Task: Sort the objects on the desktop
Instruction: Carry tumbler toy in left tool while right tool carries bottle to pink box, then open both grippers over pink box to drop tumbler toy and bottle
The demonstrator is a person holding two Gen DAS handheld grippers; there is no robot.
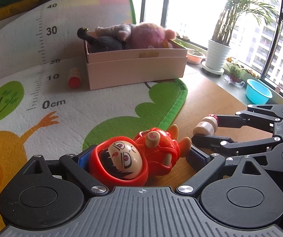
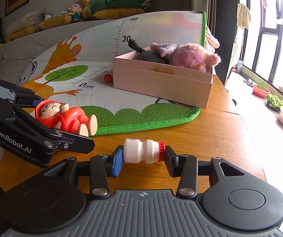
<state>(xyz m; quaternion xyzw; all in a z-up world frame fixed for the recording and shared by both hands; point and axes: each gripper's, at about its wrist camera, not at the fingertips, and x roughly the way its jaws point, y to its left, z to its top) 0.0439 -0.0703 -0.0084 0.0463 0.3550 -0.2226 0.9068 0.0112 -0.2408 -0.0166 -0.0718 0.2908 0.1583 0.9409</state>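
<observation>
A red hooded toy figure (image 1: 141, 156) (image 2: 62, 116) lies on its back across the play mat's green edge (image 1: 173, 108). My left gripper (image 1: 139, 158) (image 2: 62, 122) is shut on it lengthwise, with one blue pad on the hood and the other finger against the feet. My right gripper (image 2: 143, 156) (image 1: 206, 128) is shut end to end on a small white bottle with a red cap (image 2: 142, 153) (image 1: 205, 127), low over the wooden table (image 2: 210, 138). It sits just right of the figure.
A pink box (image 1: 137, 69) (image 2: 161, 83) on the mat's far side holds a pink, a grey and a black plush toy. A second small red-capped bottle (image 1: 74, 78) (image 2: 108, 77) lies left of the box. Potted plants and a blue bowl (image 1: 257, 91) line the windowsill.
</observation>
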